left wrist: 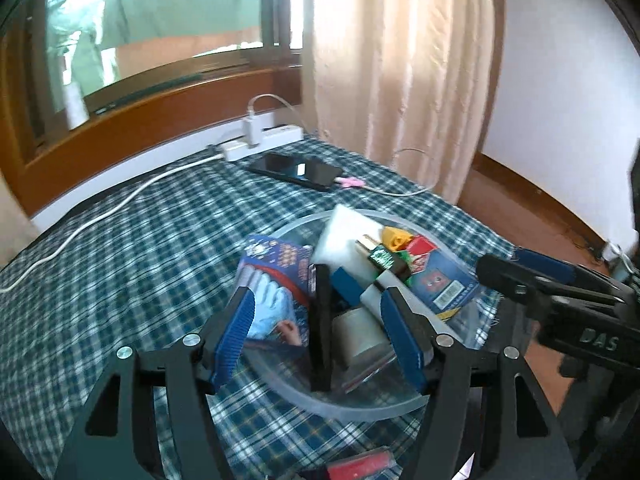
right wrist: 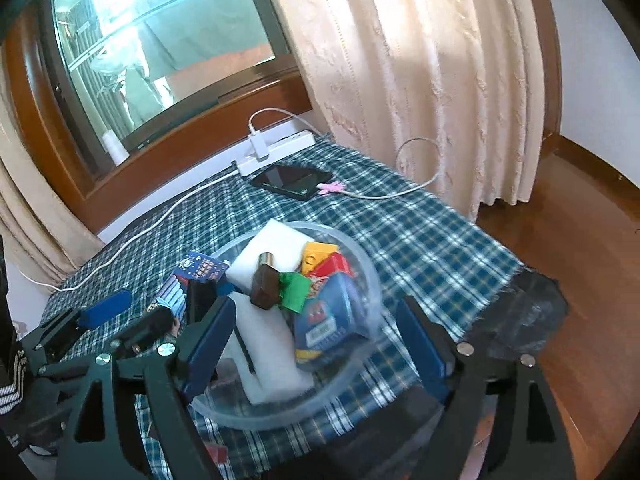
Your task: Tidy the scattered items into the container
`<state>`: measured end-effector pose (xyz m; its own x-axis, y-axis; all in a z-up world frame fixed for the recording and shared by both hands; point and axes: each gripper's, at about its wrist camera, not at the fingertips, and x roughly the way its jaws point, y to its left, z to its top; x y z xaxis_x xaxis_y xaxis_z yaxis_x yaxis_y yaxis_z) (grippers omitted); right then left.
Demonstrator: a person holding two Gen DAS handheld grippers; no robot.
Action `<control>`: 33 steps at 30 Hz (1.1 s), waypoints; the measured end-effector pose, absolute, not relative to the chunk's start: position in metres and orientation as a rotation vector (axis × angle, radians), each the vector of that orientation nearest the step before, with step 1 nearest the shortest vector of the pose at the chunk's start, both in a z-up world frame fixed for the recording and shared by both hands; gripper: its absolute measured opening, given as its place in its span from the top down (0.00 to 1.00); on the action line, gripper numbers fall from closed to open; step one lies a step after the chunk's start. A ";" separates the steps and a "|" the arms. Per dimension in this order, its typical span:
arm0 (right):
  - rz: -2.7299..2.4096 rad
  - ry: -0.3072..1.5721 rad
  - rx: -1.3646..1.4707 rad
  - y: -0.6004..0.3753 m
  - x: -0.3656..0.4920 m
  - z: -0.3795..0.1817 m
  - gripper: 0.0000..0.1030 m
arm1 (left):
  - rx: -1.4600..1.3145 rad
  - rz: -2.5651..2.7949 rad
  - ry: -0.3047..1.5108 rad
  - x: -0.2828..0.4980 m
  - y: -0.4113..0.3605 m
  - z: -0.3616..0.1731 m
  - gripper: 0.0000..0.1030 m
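- Both fingers of the left gripper (left wrist: 320, 338) stand wide apart over the near half of the clear container (left wrist: 352, 404), low in the centre of the left wrist frame; nothing is clamped between the blue pads.
- Between those fingers a black flat item (left wrist: 320, 328) stands on edge inside the container, clear of both pads.
- Behind the left finger, a blue glove packet (left wrist: 276, 280) leans on the container's left rim.
- Right gripper (right wrist: 316, 340) is spread wide too, with nothing held; its left pad sits at the near-left rim of the container (right wrist: 360, 376), its right pad outside the right rim over the plaid cloth (right wrist: 420, 248).
- Inside the container, centre of the right wrist frame: a white foam block (right wrist: 268, 344), a brown block (right wrist: 264, 286), a green piece (right wrist: 296, 290), a yellow piece (right wrist: 318, 254) and a blue card box (right wrist: 332, 312), piled against each other.
- At upper centre, well apart from the container, a phone (right wrist: 290, 180) lies beside a white power strip (right wrist: 276, 150).
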<state>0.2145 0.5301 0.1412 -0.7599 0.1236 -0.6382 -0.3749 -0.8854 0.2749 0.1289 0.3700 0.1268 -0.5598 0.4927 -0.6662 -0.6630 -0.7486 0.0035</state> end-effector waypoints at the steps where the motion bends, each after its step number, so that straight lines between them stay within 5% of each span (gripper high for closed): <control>1: 2.650 0.571 -0.920 0.531 0.220 0.141 0.17 | -0.872 2.297 0.336 0.131 0.368 0.127 0.33; 9: 2.652 0.502 -0.973 0.514 0.238 0.133 0.12 | -0.875 2.486 0.445 0.149 0.357 0.127 0.33; 12: 2.648 0.411 -0.980 0.501 0.242 0.132 0.01 | -0.895 2.453 0.402 0.153 0.349 0.127 0.33; 31: 2.642 0.441 -1.085 0.463 0.251 0.114 0.01 | -0.968 2.399 0.331 0.162 0.324 0.121 0.33; 33: 2.646 0.444 -1.114 0.457 0.248 0.109 0.01 | -0.966 2.394 0.337 0.163 0.325 0.121 0.25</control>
<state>0.2485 0.4572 0.1087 -0.6818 0.0981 -0.7249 -0.3292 -0.9261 0.1843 0.1635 0.3253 0.1212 -0.6029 0.3818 -0.7006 -0.5604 -0.8276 0.0313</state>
